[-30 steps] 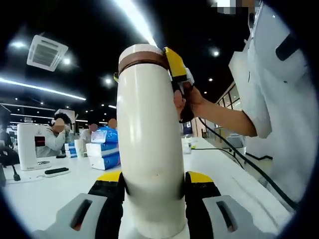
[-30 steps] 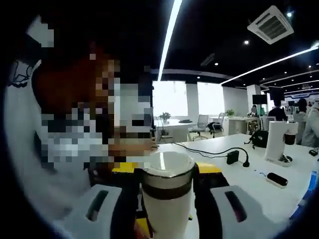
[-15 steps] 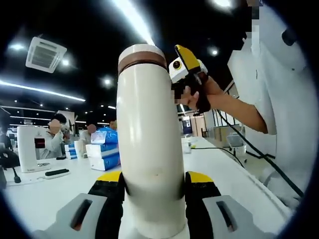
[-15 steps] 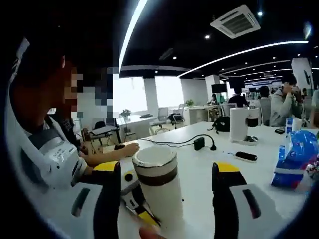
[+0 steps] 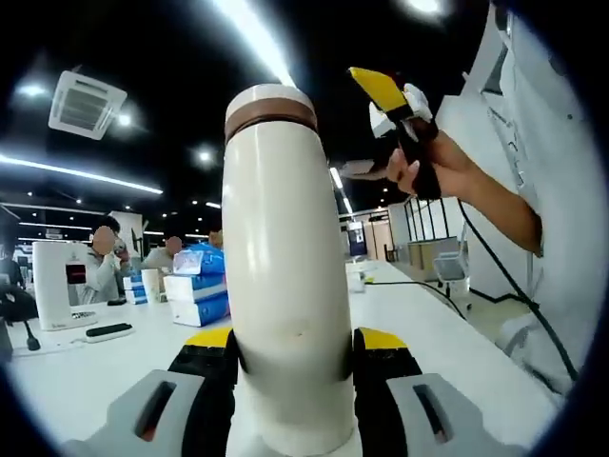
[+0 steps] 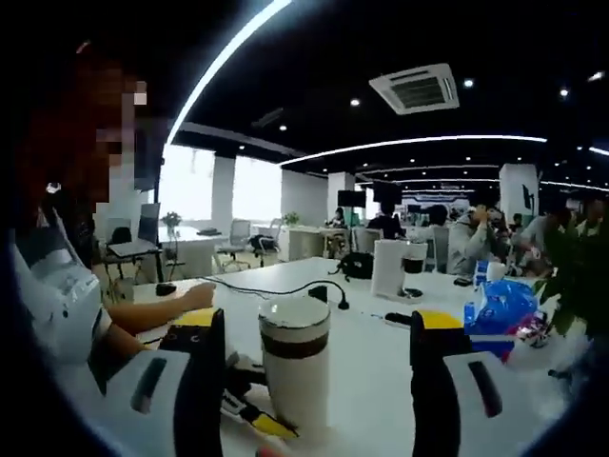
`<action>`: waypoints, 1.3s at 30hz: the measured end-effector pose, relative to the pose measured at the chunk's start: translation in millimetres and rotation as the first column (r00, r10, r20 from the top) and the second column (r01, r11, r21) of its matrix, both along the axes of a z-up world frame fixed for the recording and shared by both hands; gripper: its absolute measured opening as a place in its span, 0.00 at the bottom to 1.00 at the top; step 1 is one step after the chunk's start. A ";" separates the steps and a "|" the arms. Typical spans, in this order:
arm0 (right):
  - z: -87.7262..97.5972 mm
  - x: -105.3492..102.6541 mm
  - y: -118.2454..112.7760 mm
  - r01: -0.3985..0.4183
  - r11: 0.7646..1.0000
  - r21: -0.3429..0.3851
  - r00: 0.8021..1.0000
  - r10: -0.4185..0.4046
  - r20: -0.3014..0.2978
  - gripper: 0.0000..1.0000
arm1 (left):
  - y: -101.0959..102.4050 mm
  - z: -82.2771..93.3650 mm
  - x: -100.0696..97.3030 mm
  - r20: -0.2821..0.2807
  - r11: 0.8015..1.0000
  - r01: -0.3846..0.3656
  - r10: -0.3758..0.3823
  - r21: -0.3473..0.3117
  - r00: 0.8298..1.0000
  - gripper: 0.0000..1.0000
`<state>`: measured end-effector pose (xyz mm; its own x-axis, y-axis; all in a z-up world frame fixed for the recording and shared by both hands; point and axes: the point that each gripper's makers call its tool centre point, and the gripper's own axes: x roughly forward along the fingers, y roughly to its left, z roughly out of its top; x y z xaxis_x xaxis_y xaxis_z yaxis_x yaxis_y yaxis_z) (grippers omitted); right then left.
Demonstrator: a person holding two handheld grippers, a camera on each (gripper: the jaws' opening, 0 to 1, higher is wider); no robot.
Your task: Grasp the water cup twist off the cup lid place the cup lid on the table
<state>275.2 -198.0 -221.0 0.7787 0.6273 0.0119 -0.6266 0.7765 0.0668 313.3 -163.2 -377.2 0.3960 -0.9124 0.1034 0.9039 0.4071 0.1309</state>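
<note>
Table [image 5: 447, 333], white, extends beneath both grippers. Water cup [image 5: 285, 276] stands upright, clamped at its lower body between the left gripper's [image 5: 290, 367] jaws. Cup lid [image 5: 271, 107], brown-banded, sits on the cup. Right gripper [image 6: 319, 381] open, jaws wide apart, nothing held, near the lid.

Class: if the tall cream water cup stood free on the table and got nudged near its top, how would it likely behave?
The water cup is tall and narrow, so it would probably tip. Its round body would then likely roll. Its smooth wall may be slippery, though the left gripper clamps it low.
</note>
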 end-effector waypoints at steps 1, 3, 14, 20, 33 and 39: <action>-0.5 -0.8 -0.7 0.035 0.999 0.033 0.999 -0.035 -0.008 0.81 | 0.0 0.0 0.4 0.000 1.000 0.000 0.000 0.000 1.000 0.49; 0.3 -7.1 0.4 0.085 0.995 0.061 0.996 -0.085 0.010 0.81 | 0.2 0.0 0.4 -0.002 1.000 0.000 0.000 0.000 1.000 0.49; -19.3 -20.8 20.0 0.214 0.976 0.036 0.976 -0.215 0.023 0.80 | 1.2 0.0 0.4 0.001 1.000 -0.001 0.001 0.002 1.000 0.49; -17.5 -2.1 31.7 0.199 0.980 0.026 0.980 -0.200 0.022 0.77 | 1.8 -0.2 1.1 0.003 1.000 -0.002 0.002 0.004 1.000 0.49; -21.1 33.6 55.9 0.175 0.984 -0.027 0.984 -0.176 -0.020 0.55 | 1.9 0.4 1.7 0.004 1.000 -0.002 0.002 0.005 1.000 0.49; -24.9 27.9 51.7 0.180 0.981 -0.068 0.983 -0.182 -0.019 0.47 | 1.0 0.5 1.7 0.003 1.000 -0.003 0.003 0.004 1.000 0.49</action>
<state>303.1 -146.4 -246.0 0.8788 0.4749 -0.0457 -0.4742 0.8800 0.0259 315.0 -162.2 -376.8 0.3986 -0.9116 0.1008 0.9022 0.4095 0.1356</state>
